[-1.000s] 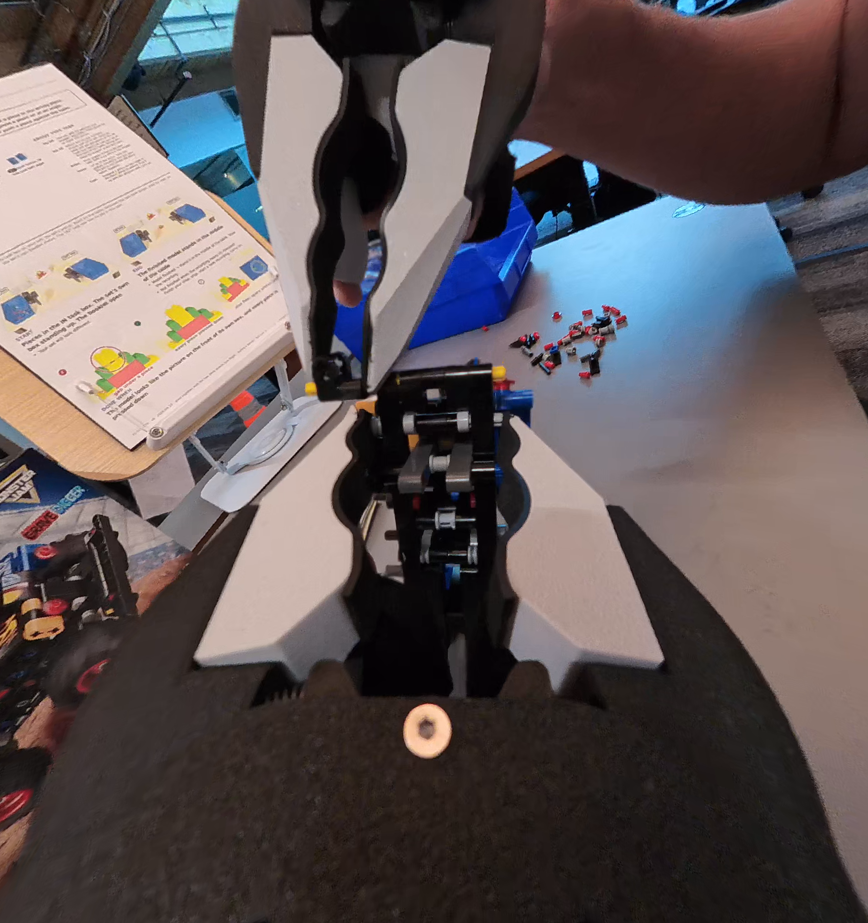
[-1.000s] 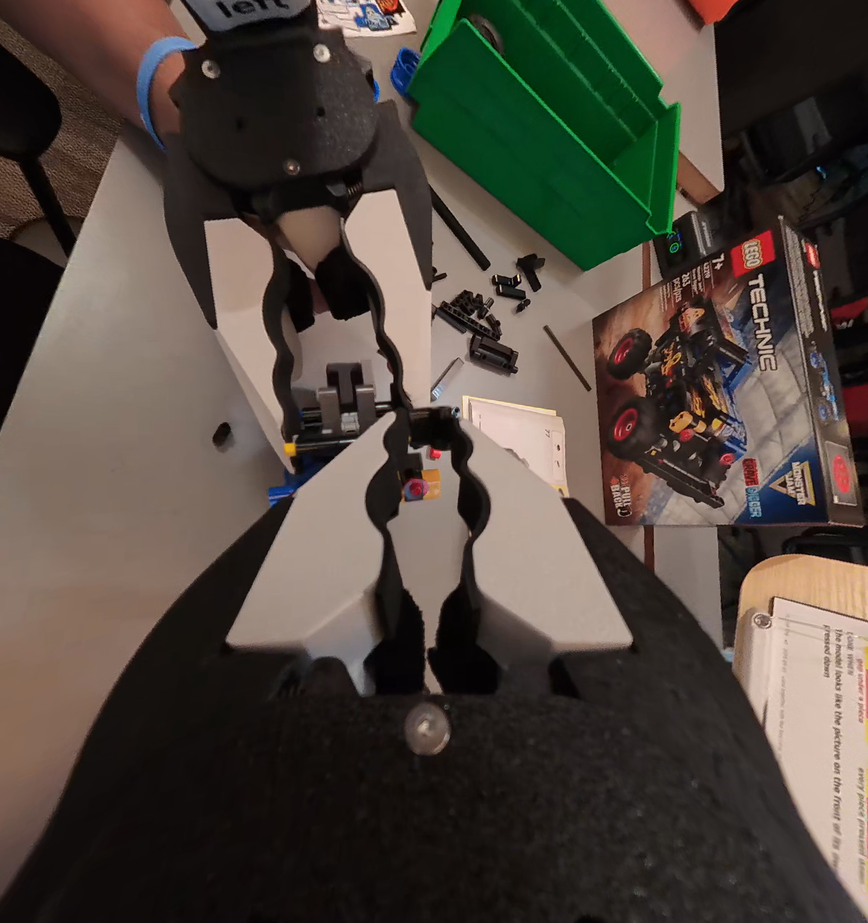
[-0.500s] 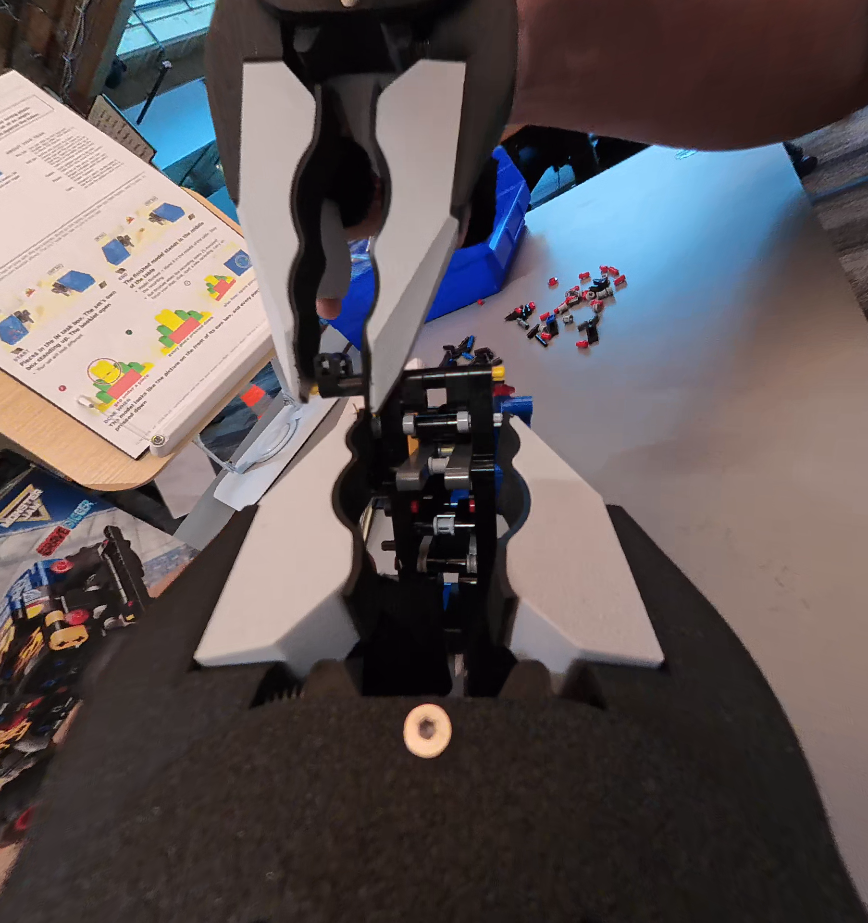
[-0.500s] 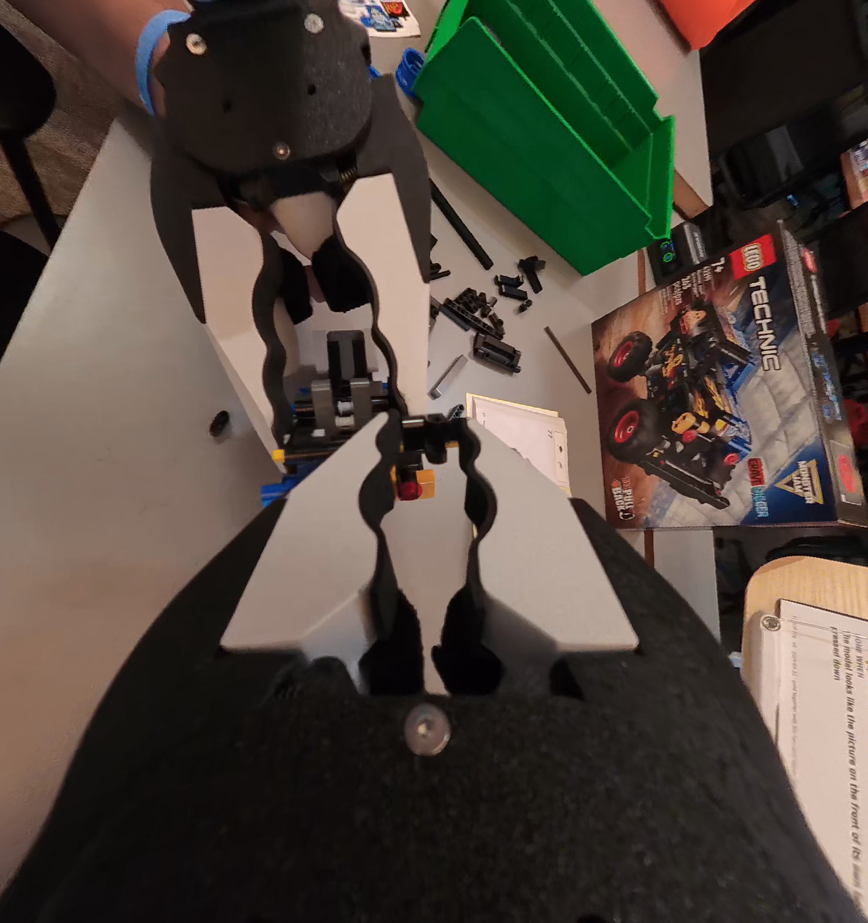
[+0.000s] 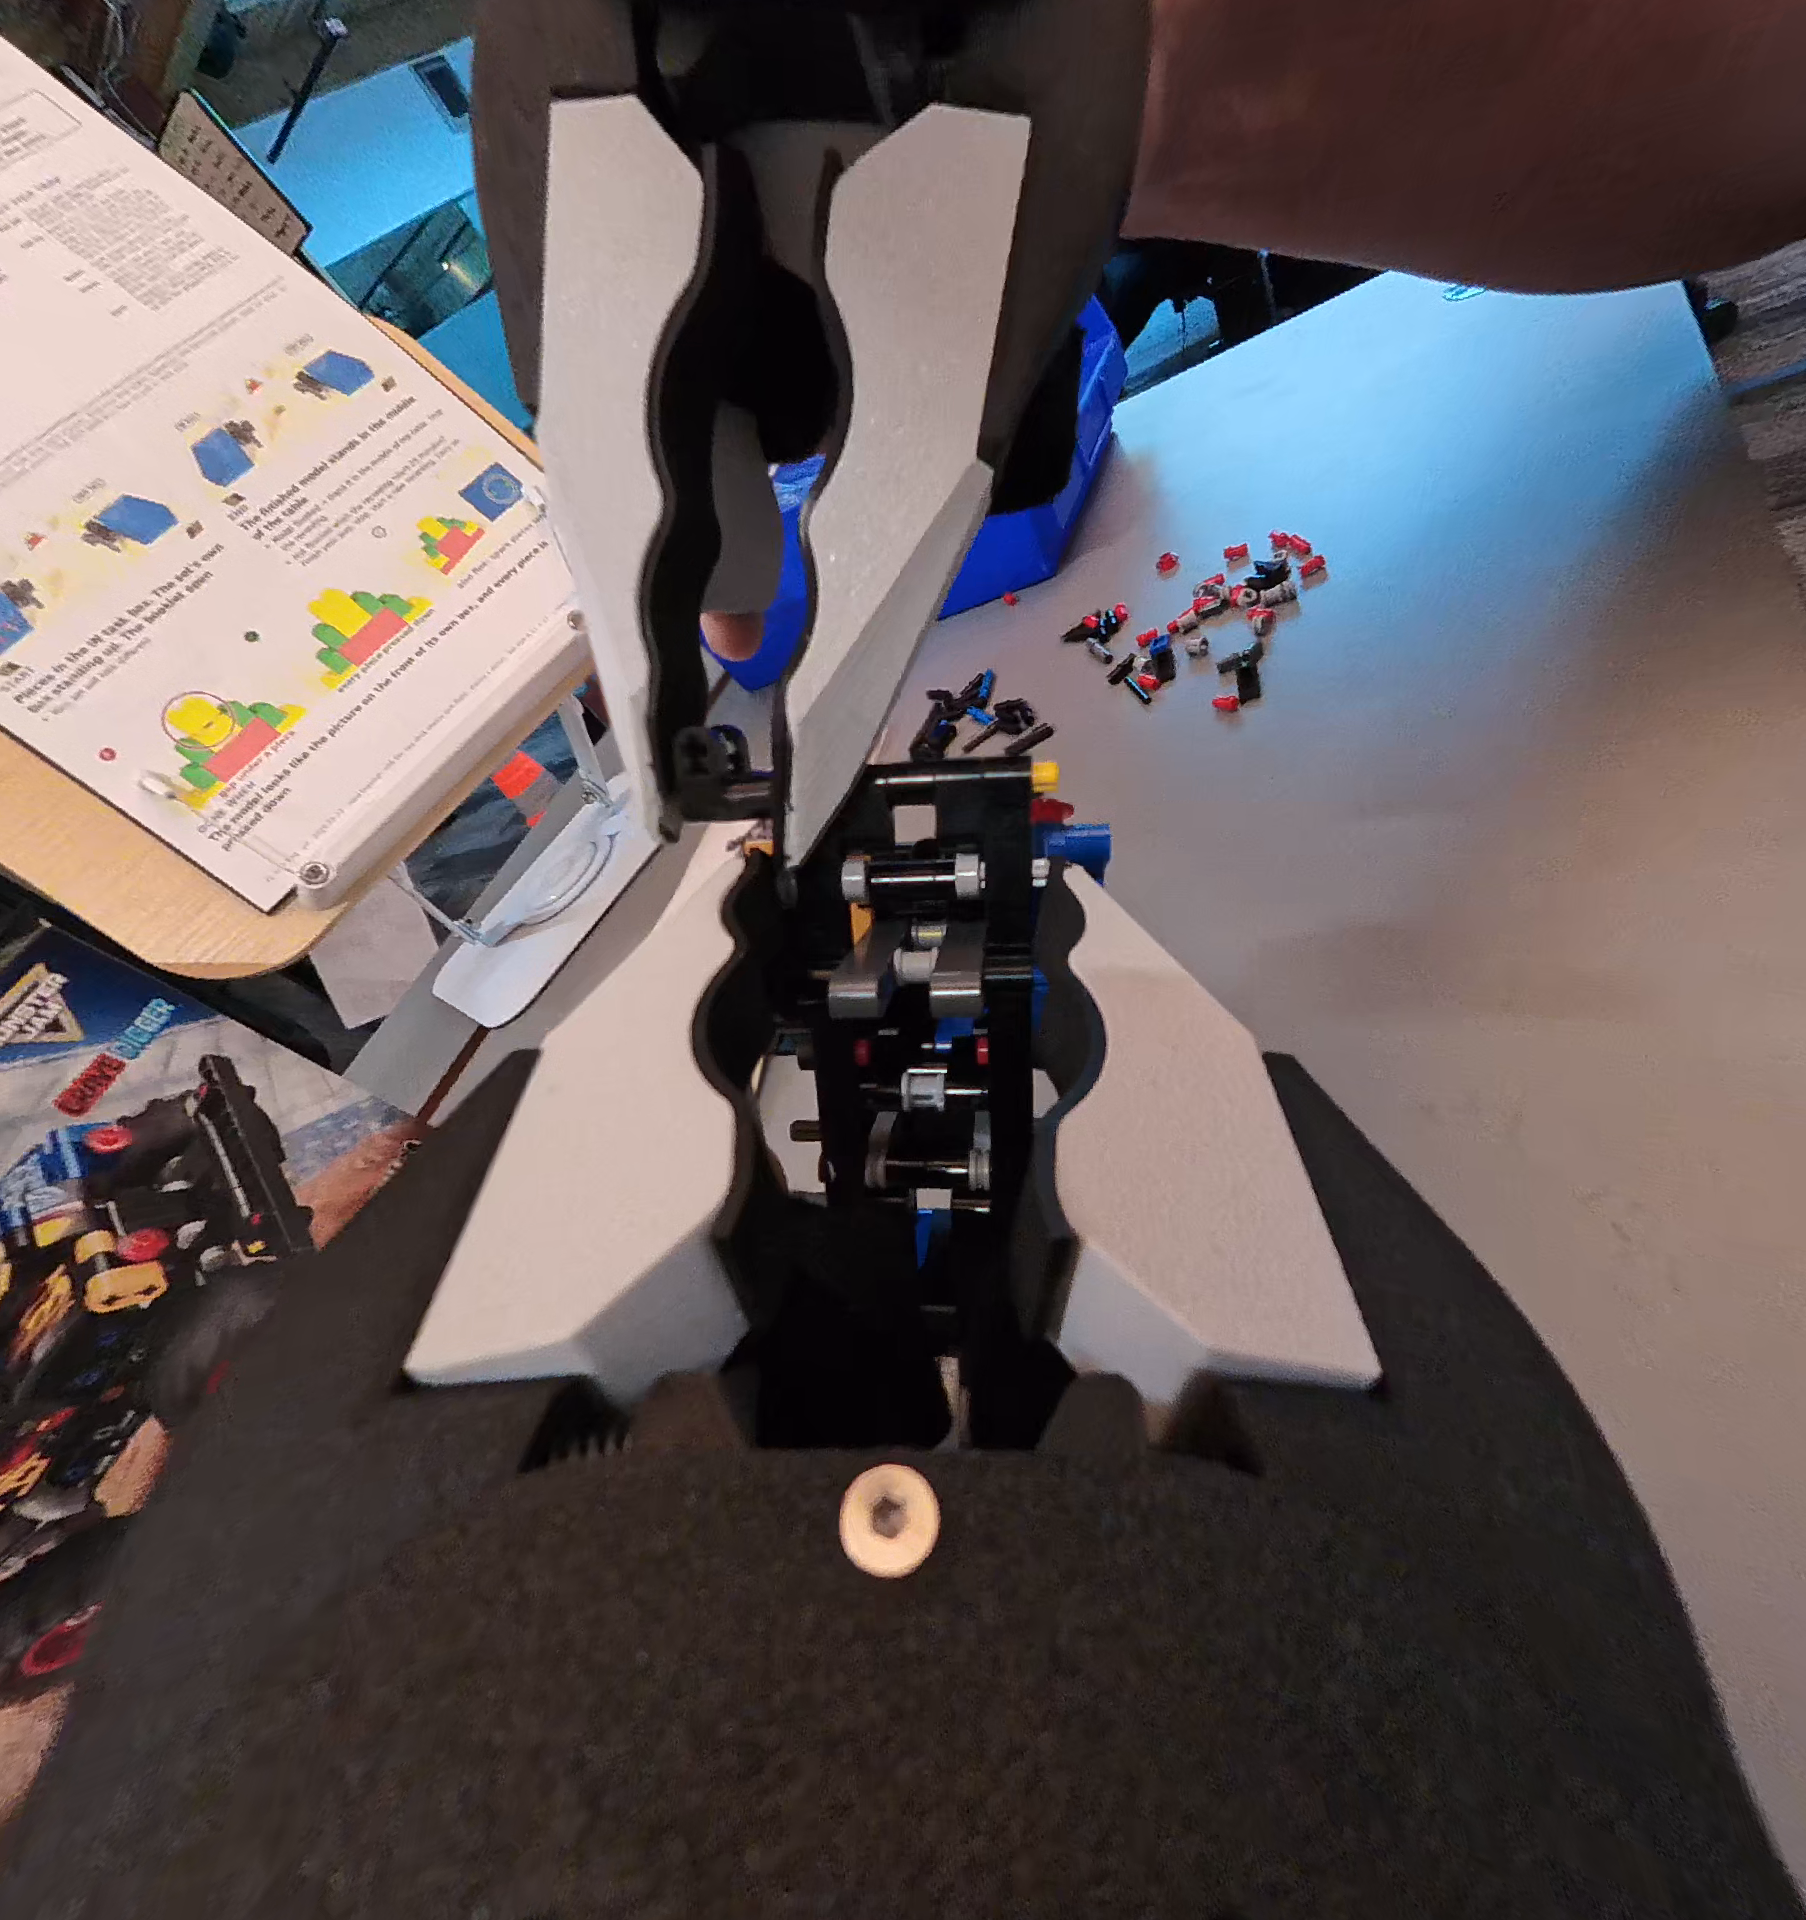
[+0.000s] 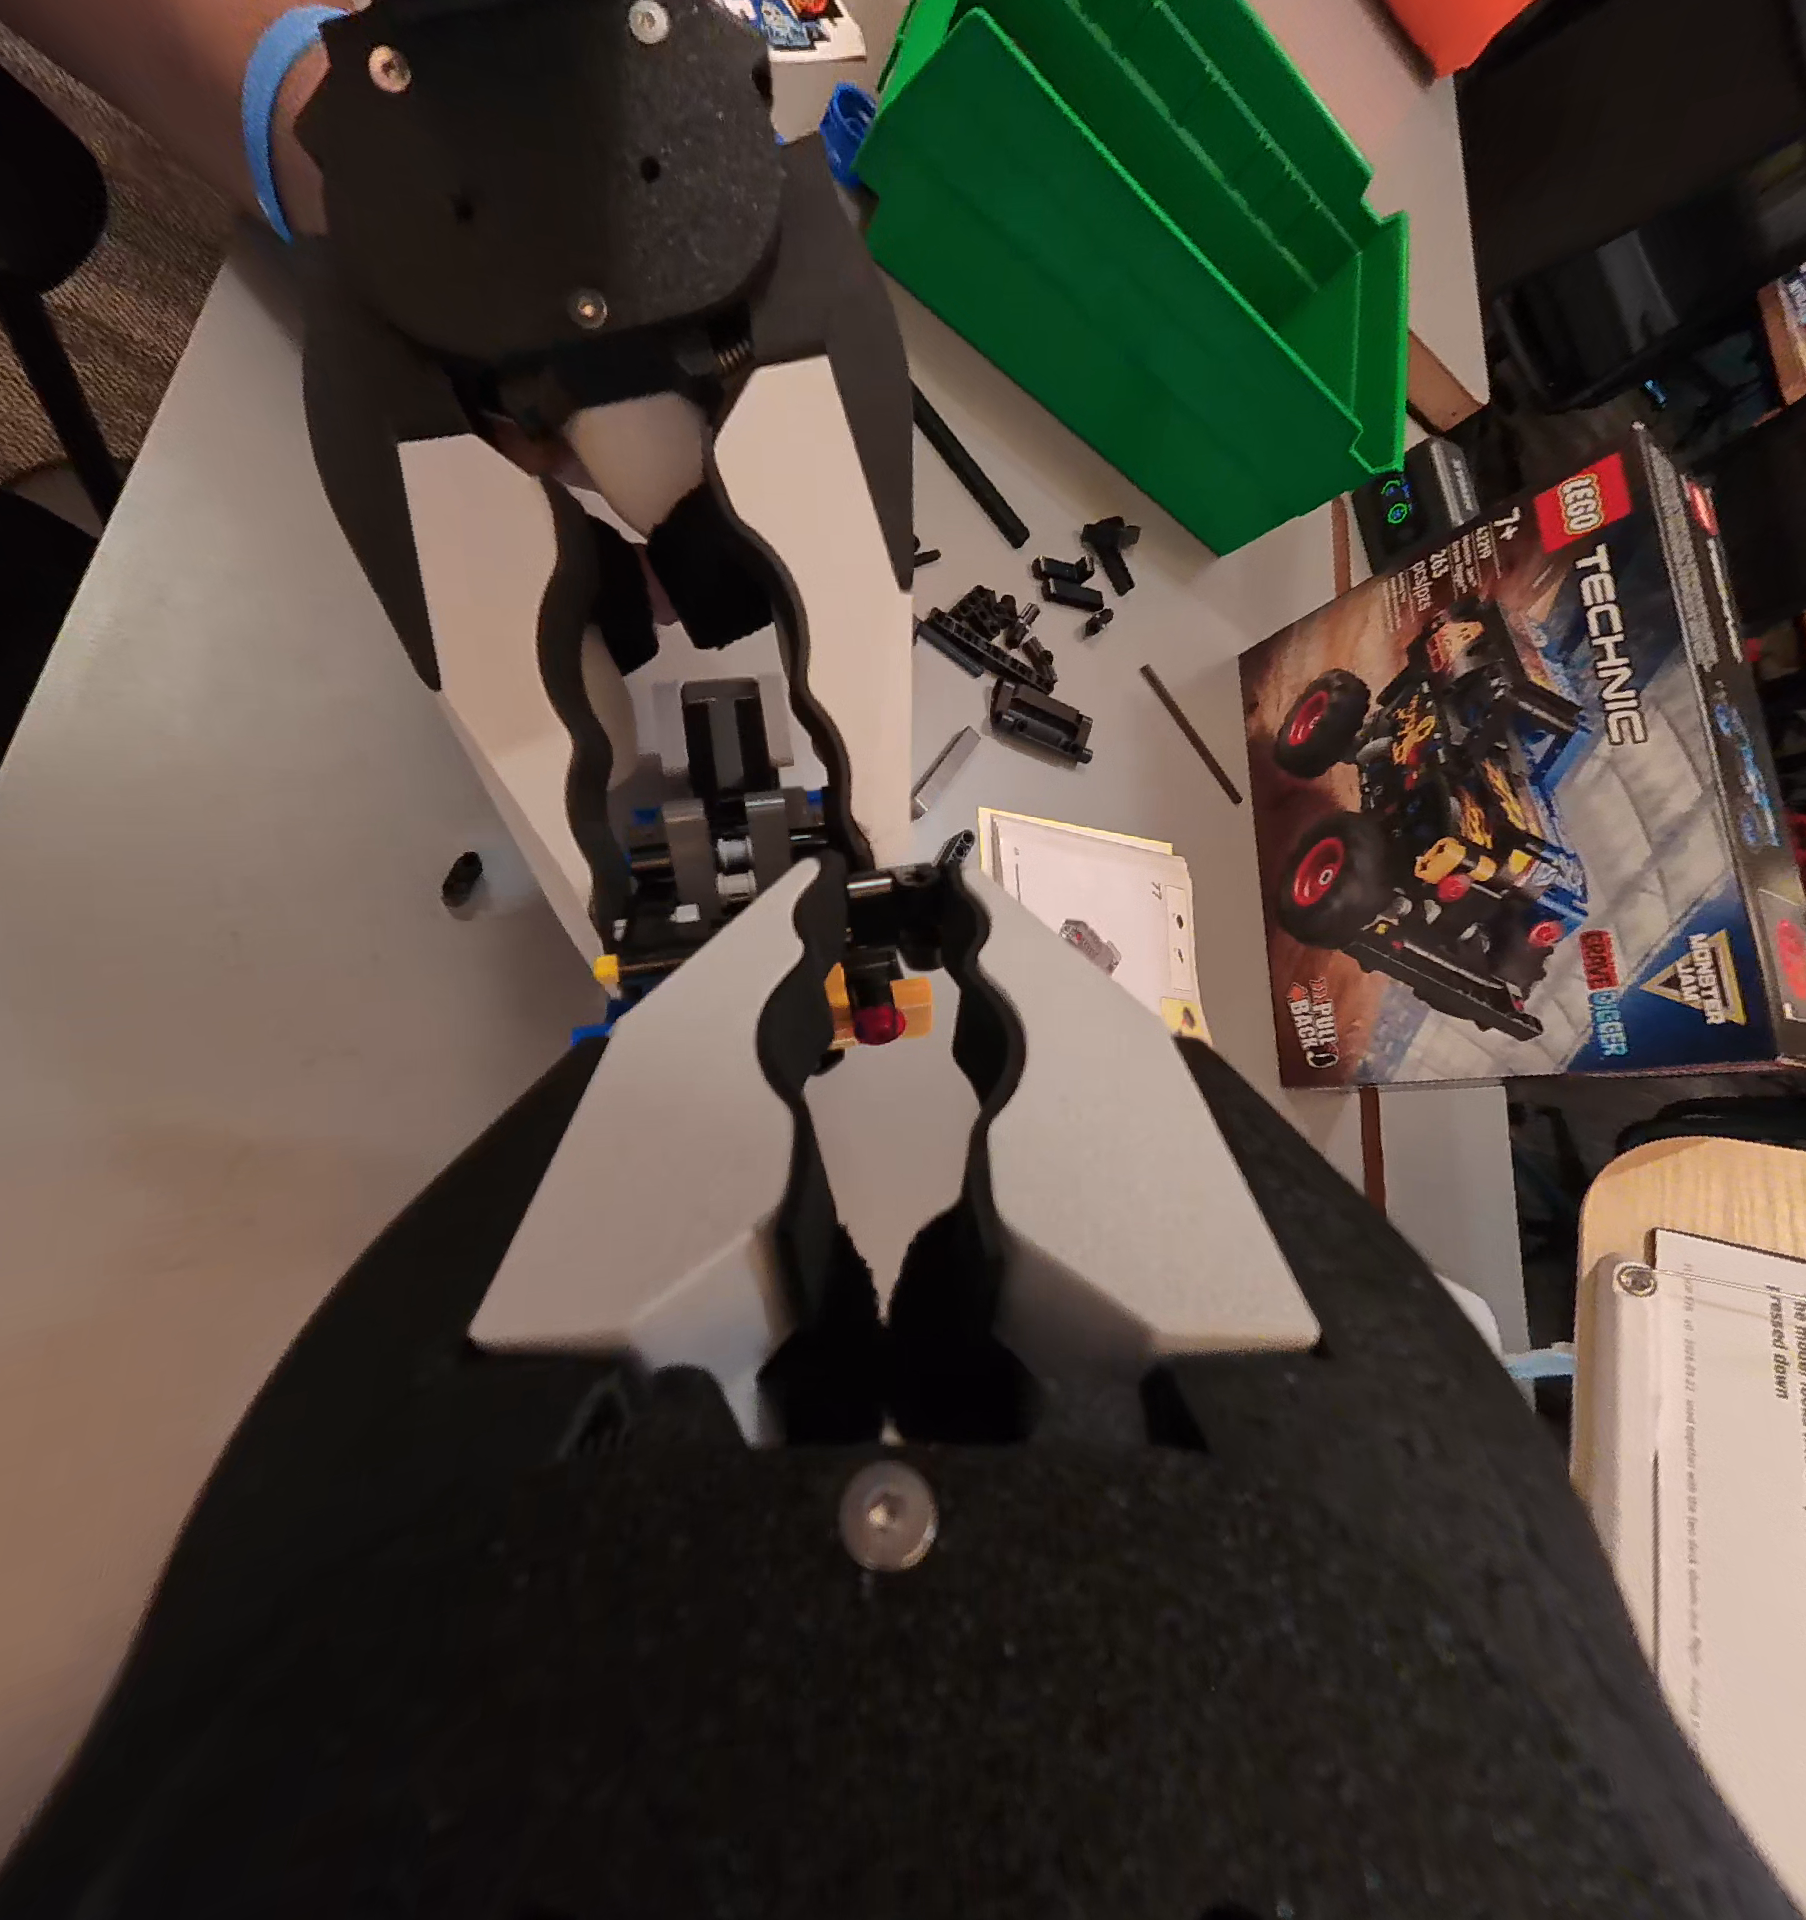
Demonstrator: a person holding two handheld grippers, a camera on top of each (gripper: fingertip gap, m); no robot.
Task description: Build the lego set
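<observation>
Left gripper (image 5: 904, 1029) clamps the black chassis (image 5: 930, 997), jaws partly closed on its flanks. Right gripper (image 6: 894, 909) pinches a small black connector (image 6: 894, 899) just beside the chassis's top corner. Best approach: line up the pin with its hole, push straight, keep the chassis braced. Hard glossy plastic; grey bushes, yellow axle tip.

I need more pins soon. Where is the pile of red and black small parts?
In the left wrist view, the pile of small parts lies upper right on the grey table, right of the blue bin, beyond the held model.
</observation>
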